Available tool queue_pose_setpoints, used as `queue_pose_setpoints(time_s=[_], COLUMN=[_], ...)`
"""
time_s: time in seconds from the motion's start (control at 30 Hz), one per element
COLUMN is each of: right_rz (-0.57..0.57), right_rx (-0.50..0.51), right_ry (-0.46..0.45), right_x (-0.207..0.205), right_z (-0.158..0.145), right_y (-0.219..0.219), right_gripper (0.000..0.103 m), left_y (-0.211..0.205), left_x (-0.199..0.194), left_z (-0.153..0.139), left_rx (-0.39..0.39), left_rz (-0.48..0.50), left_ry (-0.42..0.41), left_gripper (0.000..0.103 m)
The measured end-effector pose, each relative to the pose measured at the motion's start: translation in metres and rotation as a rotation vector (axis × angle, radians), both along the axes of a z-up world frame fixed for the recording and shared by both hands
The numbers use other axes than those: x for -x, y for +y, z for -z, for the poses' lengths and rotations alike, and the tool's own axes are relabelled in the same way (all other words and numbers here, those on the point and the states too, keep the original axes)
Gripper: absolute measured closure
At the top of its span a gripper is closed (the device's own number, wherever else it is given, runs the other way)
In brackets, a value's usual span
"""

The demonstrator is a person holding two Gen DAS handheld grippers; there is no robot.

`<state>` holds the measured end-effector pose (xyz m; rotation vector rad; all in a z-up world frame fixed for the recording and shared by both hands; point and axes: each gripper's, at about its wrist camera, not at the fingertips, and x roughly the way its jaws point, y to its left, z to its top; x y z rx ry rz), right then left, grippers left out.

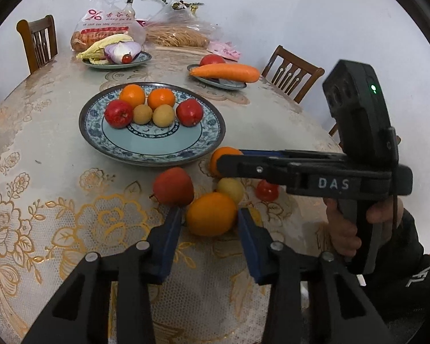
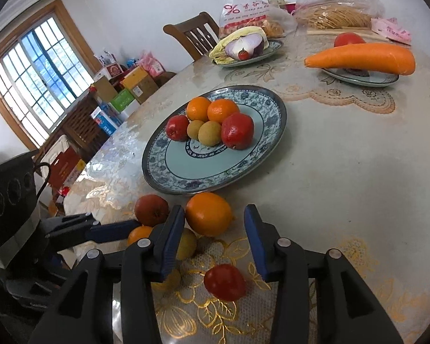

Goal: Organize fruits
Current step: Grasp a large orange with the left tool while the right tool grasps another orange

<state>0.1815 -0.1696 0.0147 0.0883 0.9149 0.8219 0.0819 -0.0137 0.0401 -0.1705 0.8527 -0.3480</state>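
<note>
A blue patterned plate (image 1: 120, 146) (image 2: 272, 132) holds two oranges, two red apples and two brown-yellow fruits at its far side. In front of it on the table lie loose fruits. In the left wrist view my left gripper (image 1: 209, 215) is open around an orange (image 1: 211, 213), with a red apple (image 1: 173, 186) just left of it. My right gripper (image 1: 223, 162) (image 2: 215, 215) is open. Its fingers reach beside a second orange (image 1: 220, 154) (image 2: 207, 213). A yellow fruit (image 1: 230, 189) and a small red fruit (image 1: 268, 190) (image 2: 225, 282) lie between the two.
A plate with cabbage, onion and a small tomato (image 1: 119, 51) and a plate with a carrot (image 1: 225, 72) and a tomato stand farther back. Bags of food line the wall. Wooden chairs (image 1: 293, 73) surround the table. Boxes (image 2: 120, 94) are stacked under a window.
</note>
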Motion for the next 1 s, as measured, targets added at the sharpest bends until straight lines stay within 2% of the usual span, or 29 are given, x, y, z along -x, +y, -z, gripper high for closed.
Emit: queue_pose_setpoints(time_s=[0.07,0.2,0.27,0.3,0.37,0.43,0.53,0.57,0.6,0.63,0.7,0.77,0.8,0.9,1.0], right_rz=[-0.022,-0.039,-0.045,-0.049,-0.055,-0.042,-0.024,-0.019,-0.021,-0.029,-0.041,-0.032,-0.027,-0.027,-0.03], right_rx=[-0.008,-0.033,-0.044,-0.054,-0.084,-0.084,-0.008,0.021,0.037,0.037,0.03,0.027,0.018,-0.015,-0.028], right_ry=[0.013,0.013,-0.014,-0.026,-0.045,-0.096,-0.172,-0.176,-0.17,-0.161,-0.15,-0.155,-0.152,-0.135,-0.133], right_x=[-0.001,0.002,0.007,0.01,0.014,0.016,0.012,0.009,0.006,0.004,-0.001,-0.006,-0.008,-0.011,-0.01], right_z=[0.001,0.0,-0.005,-0.008,-0.017,-0.027,-0.034,-0.033,-0.031,-0.029,-0.027,-0.027,-0.027,-0.027,-0.026], right_y=[0.003,0.002,0.001,-0.001,-0.003,0.0,0.014,0.018,0.022,0.024,0.024,0.024,0.023,0.02,0.019], right_gripper=[0.068,0.069,0.069,0.069,0.069,0.069,0.069,0.069,0.069,0.069,0.069,0.069,0.069,0.069,0.069], left_y=[0.001,0.006,0.009,0.012,0.017,0.022,0.028,0.03,0.032,0.033,0.031,0.022,0.019,0.012,0.007], left_x=[0.001,0.007,0.011,0.012,0.013,0.007,-0.007,-0.01,-0.011,-0.011,-0.008,-0.009,-0.008,-0.008,-0.008], left_z=[0.0,-0.001,-0.006,-0.01,-0.021,-0.031,-0.027,-0.024,-0.021,-0.02,-0.02,-0.019,-0.017,-0.013,-0.009], left_rx=[0.005,0.029,0.031,0.033,0.03,0.017,0.001,0.01,0.029,0.047,0.024,-0.062,-0.078,-0.089,-0.068], left_rz=[0.002,0.006,0.0,-0.002,-0.018,-0.036,-0.048,-0.046,-0.038,-0.026,-0.011,-0.022,-0.019,0.005,0.034], left_ry=[-0.001,-0.011,-0.025,-0.036,-0.069,-0.108,-0.084,-0.071,-0.06,-0.057,-0.076,-0.073,-0.065,-0.049,-0.035], left_gripper=[0.061,0.062,0.065,0.076,0.083,0.083,0.083,0.081,0.071,0.065,0.048,0.045,0.044,0.035,0.035])
